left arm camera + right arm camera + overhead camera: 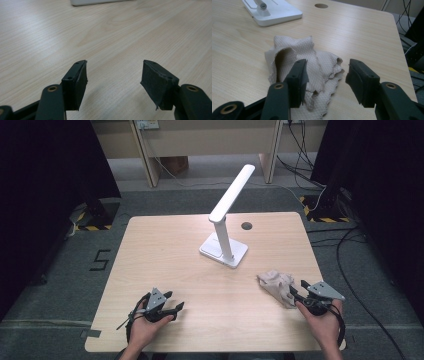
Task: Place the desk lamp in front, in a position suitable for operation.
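While our right gripper stands with its jaws apart over the crumpled cloth, nothing is clamped yet: the near folds lie between the open jaws, seemingly not pressed by either pad. We judge the gripper is lined up this way to pinch the raised fold and lift the cloth off the counter. It rests near the right front edge, just ahead of our right hand and well apart from the white desk lamp standing toward the far middle. Our left gripper waits low over bare wood at the front left, jaws wide and empty, likely kept clear until needed.
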Action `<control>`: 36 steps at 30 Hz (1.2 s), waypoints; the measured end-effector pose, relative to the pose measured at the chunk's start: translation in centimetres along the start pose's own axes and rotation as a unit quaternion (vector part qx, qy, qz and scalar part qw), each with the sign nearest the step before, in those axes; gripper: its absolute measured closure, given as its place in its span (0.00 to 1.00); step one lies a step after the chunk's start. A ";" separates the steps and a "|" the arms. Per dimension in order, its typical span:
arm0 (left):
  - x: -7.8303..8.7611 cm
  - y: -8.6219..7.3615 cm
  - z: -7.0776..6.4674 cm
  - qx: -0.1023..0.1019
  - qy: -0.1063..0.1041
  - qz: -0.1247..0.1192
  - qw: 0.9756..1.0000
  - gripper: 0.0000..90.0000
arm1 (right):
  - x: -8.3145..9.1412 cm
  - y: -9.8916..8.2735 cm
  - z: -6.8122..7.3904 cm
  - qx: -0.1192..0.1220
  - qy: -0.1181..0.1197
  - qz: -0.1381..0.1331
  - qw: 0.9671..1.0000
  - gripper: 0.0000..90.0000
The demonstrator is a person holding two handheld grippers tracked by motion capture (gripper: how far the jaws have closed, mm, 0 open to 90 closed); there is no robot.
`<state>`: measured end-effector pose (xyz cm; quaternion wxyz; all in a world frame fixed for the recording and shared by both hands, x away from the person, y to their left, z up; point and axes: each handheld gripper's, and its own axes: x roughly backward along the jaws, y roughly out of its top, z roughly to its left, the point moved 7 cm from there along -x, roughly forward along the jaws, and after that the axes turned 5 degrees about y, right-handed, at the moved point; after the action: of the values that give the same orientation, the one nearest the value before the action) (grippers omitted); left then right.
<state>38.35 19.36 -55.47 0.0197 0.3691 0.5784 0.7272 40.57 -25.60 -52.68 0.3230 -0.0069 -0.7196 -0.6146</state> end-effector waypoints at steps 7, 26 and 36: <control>0.1 0.2 0.0 0.013 0.003 -0.006 1.000 0.41 | 0.0 0.2 0.3 0.000 0.002 -0.001 1.000 0.56; -5.7 10.9 -2.6 0.047 -0.042 -0.052 0.997 0.37 | -0.6 2.2 1.8 0.029 0.007 -0.006 1.000 0.56; -9.7 16.5 -3.1 0.053 -0.037 -0.060 0.996 0.38 | -0.4 2.0 1.3 0.023 0.003 -0.010 1.000 0.56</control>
<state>50.21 6.90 -46.57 0.0651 0.3610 0.6358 0.6792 41.05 -23.77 -51.12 0.3186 0.0096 -0.7325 -0.6016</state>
